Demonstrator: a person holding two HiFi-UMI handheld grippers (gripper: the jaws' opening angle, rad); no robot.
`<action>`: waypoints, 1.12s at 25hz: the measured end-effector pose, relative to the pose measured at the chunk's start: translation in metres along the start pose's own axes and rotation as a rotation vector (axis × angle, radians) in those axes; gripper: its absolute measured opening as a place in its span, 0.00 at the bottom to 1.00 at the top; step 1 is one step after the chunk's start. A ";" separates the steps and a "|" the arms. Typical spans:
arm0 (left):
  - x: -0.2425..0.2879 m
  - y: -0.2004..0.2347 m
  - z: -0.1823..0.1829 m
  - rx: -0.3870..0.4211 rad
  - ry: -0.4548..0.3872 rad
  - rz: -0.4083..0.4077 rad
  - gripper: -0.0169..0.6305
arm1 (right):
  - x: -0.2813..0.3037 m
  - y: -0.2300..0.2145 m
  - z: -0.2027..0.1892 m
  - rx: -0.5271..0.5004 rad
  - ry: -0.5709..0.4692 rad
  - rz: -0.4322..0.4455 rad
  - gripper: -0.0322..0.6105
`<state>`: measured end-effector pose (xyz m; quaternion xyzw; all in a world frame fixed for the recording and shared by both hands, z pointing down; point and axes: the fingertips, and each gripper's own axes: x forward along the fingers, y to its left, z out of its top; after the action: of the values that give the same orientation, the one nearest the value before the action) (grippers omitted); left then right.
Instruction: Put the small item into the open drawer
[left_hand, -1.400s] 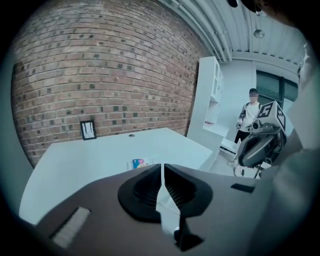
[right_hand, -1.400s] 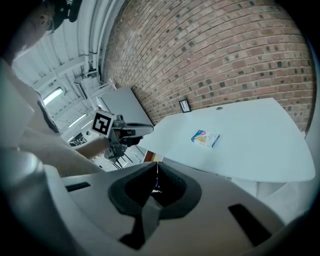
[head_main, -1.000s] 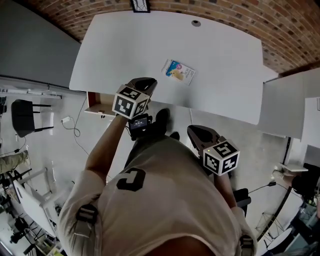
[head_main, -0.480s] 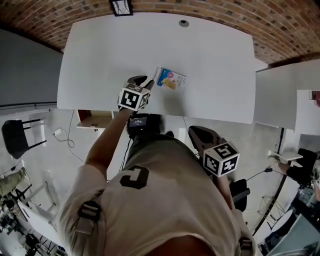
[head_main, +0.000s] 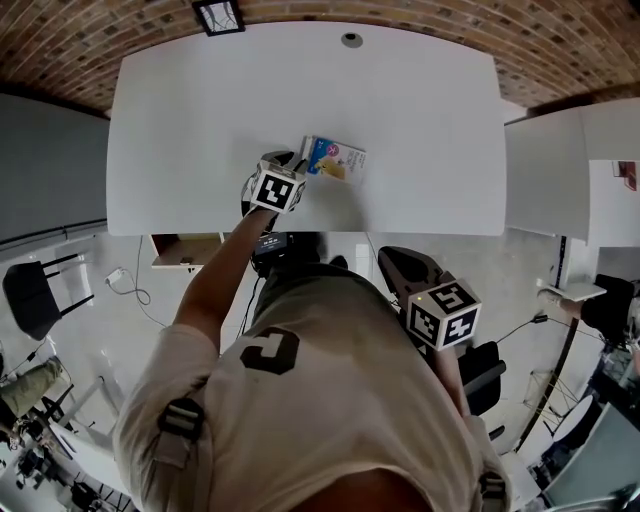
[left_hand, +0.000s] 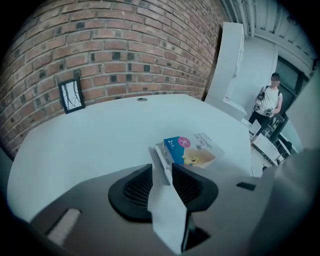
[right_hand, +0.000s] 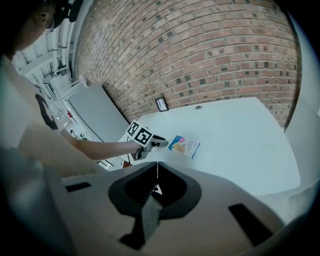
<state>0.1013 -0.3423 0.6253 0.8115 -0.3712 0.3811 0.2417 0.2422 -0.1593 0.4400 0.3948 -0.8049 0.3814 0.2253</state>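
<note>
Red brick wall (left_hand: 125, 45) backs a white table (head_main: 420, 130), and a small framed picture (left_hand: 70, 95) stands at the table's far edge, its content too dim to make out. Most of the floor is hidden by the person's shirt (head_main: 320, 400), and the open drawer (head_main: 183, 250) shows only as a wood-coloured strip poking out from under the table's near left edge. The small item, a flat packet (left_hand: 192, 150), lies on the table top, well apart from that drawer. Its blue corner carries a white "2" and a pink round badge; the finer print on its white part is too small to read. The left gripper (left_hand: 162, 169) has its jaws a narrow gap apart, with the packet's near edge right at the mouth of that gap; whether the pads touch it cannot be told. The right gripper (right_hand: 157, 172) hangs low beside the person's body, jaws pressed together on nothing. A second ago the left gripper was back at the table's near edge, well short of the packet; since then it has reached forward to it, while the right gripper has barely moved.
</note>
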 end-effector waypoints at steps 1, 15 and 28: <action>0.003 0.000 -0.002 0.004 0.007 0.003 0.21 | 0.001 0.000 -0.001 0.000 0.003 0.001 0.06; 0.014 -0.005 -0.021 -0.098 0.039 -0.032 0.05 | -0.006 -0.001 -0.009 -0.005 -0.013 -0.007 0.06; -0.021 -0.027 -0.020 -0.297 -0.032 -0.053 0.03 | -0.035 -0.002 -0.027 -0.005 -0.066 -0.017 0.06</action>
<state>0.1044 -0.3038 0.6180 0.7824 -0.4058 0.3024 0.3630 0.2656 -0.1223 0.4340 0.4136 -0.8093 0.3645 0.2030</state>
